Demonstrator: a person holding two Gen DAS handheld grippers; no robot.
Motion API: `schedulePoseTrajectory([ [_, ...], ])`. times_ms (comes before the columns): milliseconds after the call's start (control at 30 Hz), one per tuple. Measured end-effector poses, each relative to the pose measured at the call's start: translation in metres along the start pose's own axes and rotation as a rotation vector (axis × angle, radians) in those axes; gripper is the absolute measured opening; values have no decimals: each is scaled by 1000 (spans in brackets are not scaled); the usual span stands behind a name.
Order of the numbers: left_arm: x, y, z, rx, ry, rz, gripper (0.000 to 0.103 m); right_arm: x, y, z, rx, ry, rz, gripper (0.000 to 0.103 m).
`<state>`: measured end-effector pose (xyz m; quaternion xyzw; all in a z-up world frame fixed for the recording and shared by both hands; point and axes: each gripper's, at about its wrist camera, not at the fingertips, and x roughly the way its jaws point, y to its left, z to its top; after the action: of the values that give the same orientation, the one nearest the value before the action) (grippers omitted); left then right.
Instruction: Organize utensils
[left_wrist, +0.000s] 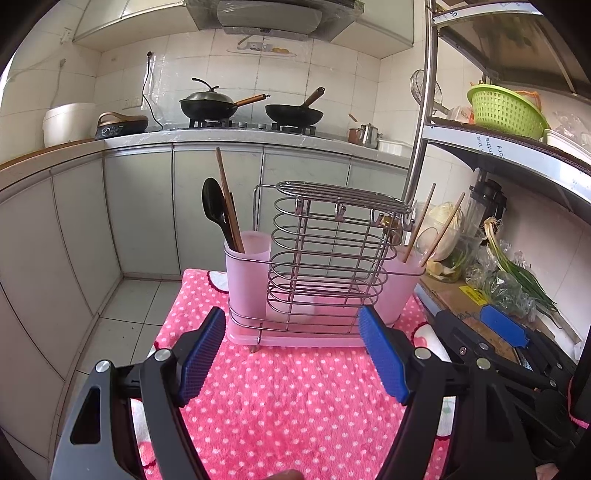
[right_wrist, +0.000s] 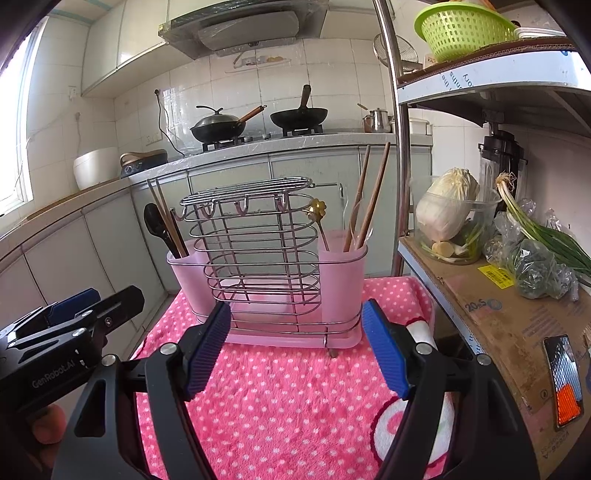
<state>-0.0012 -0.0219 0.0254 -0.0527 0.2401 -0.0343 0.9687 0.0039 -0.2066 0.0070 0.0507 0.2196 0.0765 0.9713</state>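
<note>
- Pink plastic holder (right_wrist: 266, 273) with a wire rack (right_wrist: 258, 243) stands on the dotted pink cloth (right_wrist: 277, 398), straight ahead of both claws.
- Left gripper (left_wrist: 291, 354) has its blue pads apart and holds nothing; right gripper (right_wrist: 295, 347) is the same.
- Black spoon (left_wrist: 214, 210) and brown chopsticks (left_wrist: 229, 199) stand in the cup ahead-left of the left claw; more chopsticks (right_wrist: 365, 195) and a gold spoon (right_wrist: 319, 218) stand in the cup ahead-right of the right claw.
- No loose utensil shows on the cloth. This fits a finished sorting, or a pause before regrouping between cups; I cannot tell which.
</note>
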Motion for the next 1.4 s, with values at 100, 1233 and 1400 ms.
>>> schedulePoseTrajectory([
  [100, 0, 0, 0, -1, 0, -1, 74, 0, 0, 0, -1, 0, -1, 74],
  [1233, 3, 1, -2, 3, 9, -10, 73, 3, 1, 0, -14, 4, -3, 74],
  [1400, 7, 4, -3, 3, 16, -12, 73, 6, 0, -1, -17, 10, -3, 74],
])
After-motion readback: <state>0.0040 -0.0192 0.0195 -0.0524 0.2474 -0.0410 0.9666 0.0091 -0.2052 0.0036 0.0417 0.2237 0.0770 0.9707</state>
